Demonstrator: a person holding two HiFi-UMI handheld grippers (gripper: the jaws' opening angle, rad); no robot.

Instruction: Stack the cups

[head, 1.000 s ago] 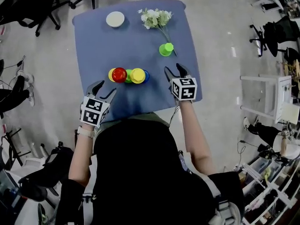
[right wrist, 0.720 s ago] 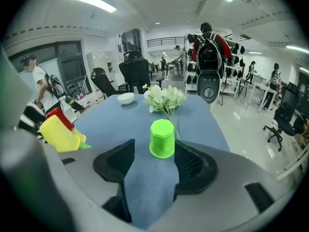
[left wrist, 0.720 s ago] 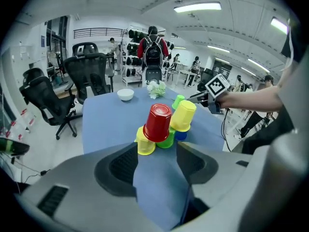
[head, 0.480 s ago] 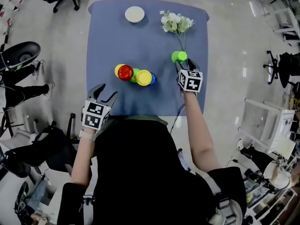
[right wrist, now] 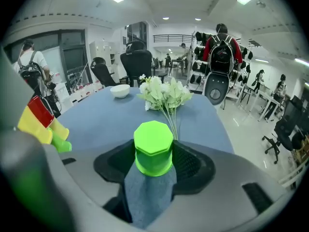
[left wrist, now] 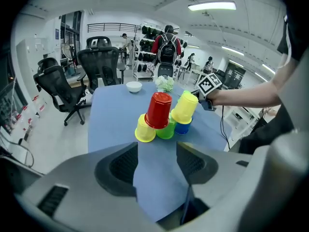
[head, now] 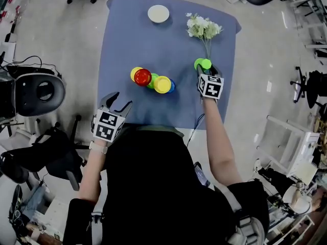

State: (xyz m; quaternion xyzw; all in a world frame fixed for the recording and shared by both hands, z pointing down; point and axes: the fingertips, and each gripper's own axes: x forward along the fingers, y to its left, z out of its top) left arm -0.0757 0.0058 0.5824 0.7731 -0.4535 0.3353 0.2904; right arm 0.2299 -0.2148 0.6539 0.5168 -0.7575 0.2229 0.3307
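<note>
A lone lime-green cup [head: 203, 64] [right wrist: 153, 148] stands upside down on the blue table [head: 133, 40], right of centre. My right gripper [head: 204, 69] [right wrist: 153, 164] has this cup between its jaws; they are closing, the pads close beside its sides. A cluster of upturned cups stands mid-table: a red cup [head: 143, 77] [left wrist: 159, 110] and a yellow cup [head: 162, 84] [left wrist: 186, 107] rest tilted on a yellow, a green and a blue cup [left wrist: 182, 127]. My left gripper [head: 120, 100] [left wrist: 157, 163] is open and empty at the near edge, short of the cluster.
White flowers [head: 203, 27] [right wrist: 164, 93] lie just beyond the green cup, stems reaching it. A white bowl [head: 158, 14] [left wrist: 133, 86] sits at the far edge. Office chairs [head: 36, 93], shelving and people surround the table.
My right gripper has gone forward from the near right edge to the lone green cup, which now stands between its jaws. The left gripper has stayed near the front edge.
</note>
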